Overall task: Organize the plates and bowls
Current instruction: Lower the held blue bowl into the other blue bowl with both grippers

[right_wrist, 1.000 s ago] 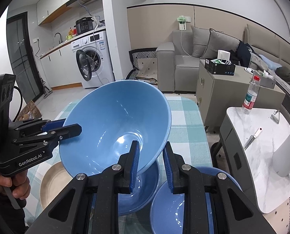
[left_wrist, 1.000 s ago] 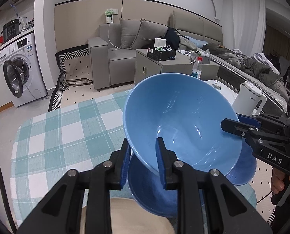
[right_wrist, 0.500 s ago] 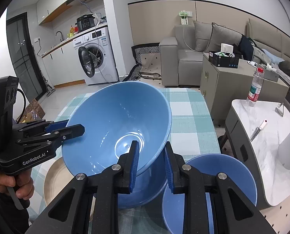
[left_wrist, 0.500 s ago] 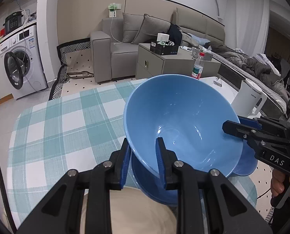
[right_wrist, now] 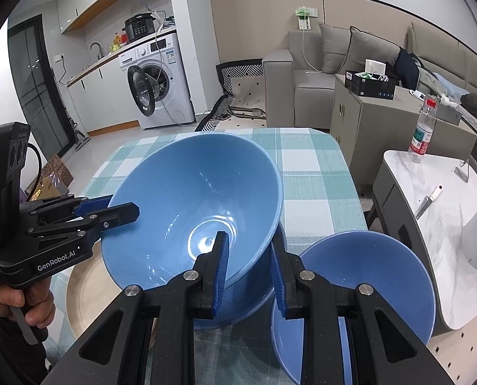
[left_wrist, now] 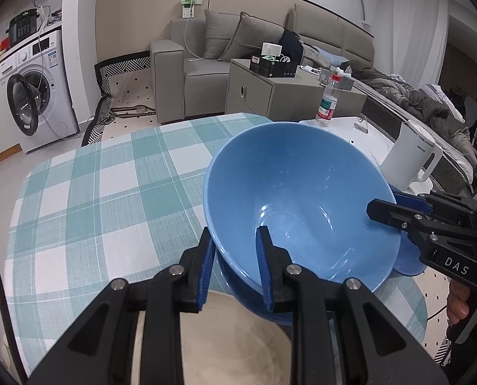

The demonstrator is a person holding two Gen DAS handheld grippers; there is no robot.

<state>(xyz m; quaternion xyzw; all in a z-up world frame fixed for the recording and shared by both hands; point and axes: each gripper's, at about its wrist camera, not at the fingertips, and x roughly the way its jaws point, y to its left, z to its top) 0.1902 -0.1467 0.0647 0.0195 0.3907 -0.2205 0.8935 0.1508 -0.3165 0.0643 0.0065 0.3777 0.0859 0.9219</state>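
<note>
You've got both grippers (left_wrist: 235, 240) (right_wrist: 249, 250) clamped on opposite rims of the blue bowl (left_wrist: 299, 205); glazed ceramic, slippery and breakable, so grip the rim firmly.

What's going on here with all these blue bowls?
A person holds a pair of tongs in each hand, and both pairs grip the rim of one big blue bowl: the left tongs on the near edge, the right tongs on the opposite edge. The bowl hangs tilted just above another blue bowl on the checked tablecloth. A third blue bowl and a beige plate sit alongside.
</note>
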